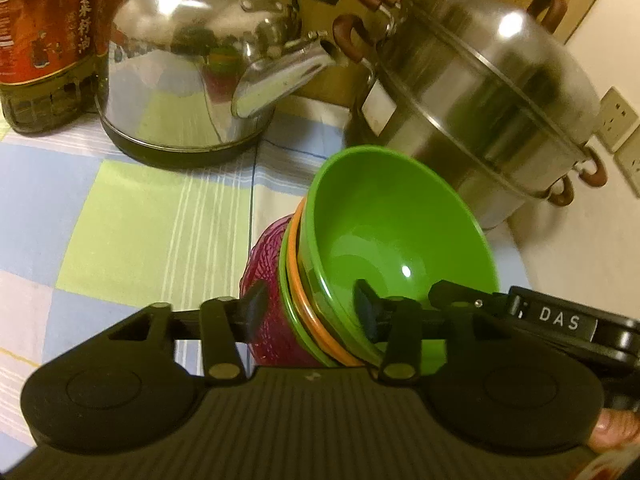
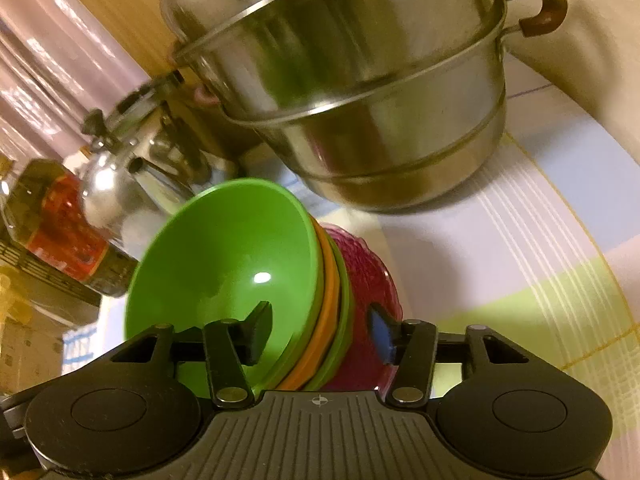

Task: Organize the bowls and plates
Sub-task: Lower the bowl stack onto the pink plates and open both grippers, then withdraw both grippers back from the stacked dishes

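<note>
A nested stack stands on the checked cloth: a green bowl [image 1: 400, 232] [image 2: 228, 248] on top, an orange bowl [image 1: 304, 308] [image 2: 324, 320] and another green one under it, all on a purple glass plate [image 1: 264, 256] [image 2: 368, 272]. My left gripper [image 1: 311, 308] straddles the stack's near rim, one finger outside the purple plate and one inside the top bowl. My right gripper [image 2: 320, 334] straddles the opposite rim the same way. Both sets of jaws stand apart, with small gaps to the dishes, so neither grips the stack.
Behind the stack stand a steel kettle [image 1: 180, 60] [image 2: 120, 184] and a tiered steel steamer pot [image 1: 480, 100] [image 2: 360, 100], both close to it. An oil bottle [image 1: 44, 40] [image 2: 60, 232] is beside the kettle. Wall sockets [image 1: 616, 116] sit to the right.
</note>
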Demonstrator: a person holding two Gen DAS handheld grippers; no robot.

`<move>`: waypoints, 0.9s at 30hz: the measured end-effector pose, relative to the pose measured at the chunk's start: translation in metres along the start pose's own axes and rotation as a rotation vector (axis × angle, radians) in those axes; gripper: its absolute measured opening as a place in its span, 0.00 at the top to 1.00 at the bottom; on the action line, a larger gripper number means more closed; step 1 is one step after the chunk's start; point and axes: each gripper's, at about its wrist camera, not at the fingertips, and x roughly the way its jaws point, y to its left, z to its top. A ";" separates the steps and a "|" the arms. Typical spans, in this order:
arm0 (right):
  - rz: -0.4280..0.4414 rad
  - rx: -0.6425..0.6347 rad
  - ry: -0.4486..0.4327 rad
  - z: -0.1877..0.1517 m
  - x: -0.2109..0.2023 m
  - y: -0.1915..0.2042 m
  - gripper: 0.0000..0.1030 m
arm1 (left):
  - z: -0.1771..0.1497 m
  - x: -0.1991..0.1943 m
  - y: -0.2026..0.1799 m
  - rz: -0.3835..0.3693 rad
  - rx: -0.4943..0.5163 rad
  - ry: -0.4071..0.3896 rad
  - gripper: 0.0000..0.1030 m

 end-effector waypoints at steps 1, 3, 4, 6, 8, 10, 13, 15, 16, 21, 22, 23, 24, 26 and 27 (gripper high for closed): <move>0.003 -0.002 -0.010 0.000 -0.003 -0.001 0.46 | -0.001 -0.003 0.001 0.001 -0.003 -0.007 0.52; 0.017 0.000 -0.032 -0.001 -0.010 -0.002 0.45 | -0.004 -0.011 0.001 0.008 0.004 -0.028 0.49; 0.025 -0.001 -0.040 -0.001 -0.013 -0.002 0.44 | -0.005 -0.015 0.001 0.012 0.010 -0.036 0.48; 0.035 -0.017 -0.050 -0.002 -0.020 0.000 0.44 | -0.007 -0.025 0.002 0.015 0.017 -0.056 0.45; 0.042 -0.037 -0.061 -0.004 -0.028 0.002 0.44 | -0.010 -0.037 0.002 0.023 0.018 -0.082 0.42; 0.040 -0.043 -0.077 -0.006 -0.037 0.002 0.44 | -0.014 -0.049 0.003 0.030 0.021 -0.108 0.42; 0.044 -0.030 -0.100 -0.012 -0.054 0.001 0.44 | -0.022 -0.067 0.001 0.071 0.048 -0.144 0.38; 0.049 -0.032 -0.111 -0.018 -0.065 0.000 0.44 | -0.030 -0.080 -0.002 0.103 0.082 -0.179 0.38; 0.048 -0.035 -0.117 -0.022 -0.070 0.000 0.44 | -0.033 -0.085 -0.003 0.111 0.088 -0.187 0.38; 0.034 -0.056 -0.110 -0.048 -0.096 -0.003 0.44 | -0.057 -0.111 -0.003 0.113 0.076 -0.190 0.38; 0.029 -0.063 -0.111 -0.053 -0.101 -0.003 0.44 | -0.063 -0.116 -0.003 0.115 0.074 -0.191 0.38; 0.020 -0.072 -0.114 -0.060 -0.107 -0.002 0.44 | -0.068 -0.121 -0.004 0.116 0.075 -0.193 0.38; 0.010 -0.084 -0.116 -0.067 -0.113 -0.001 0.44 | -0.075 -0.126 -0.005 0.114 0.075 -0.196 0.38; 0.001 -0.112 -0.122 -0.082 -0.123 0.001 0.44 | -0.086 -0.135 -0.008 0.111 0.075 -0.196 0.38; -0.008 -0.127 -0.123 -0.090 -0.129 0.003 0.44 | -0.092 -0.140 -0.011 0.110 0.085 -0.196 0.38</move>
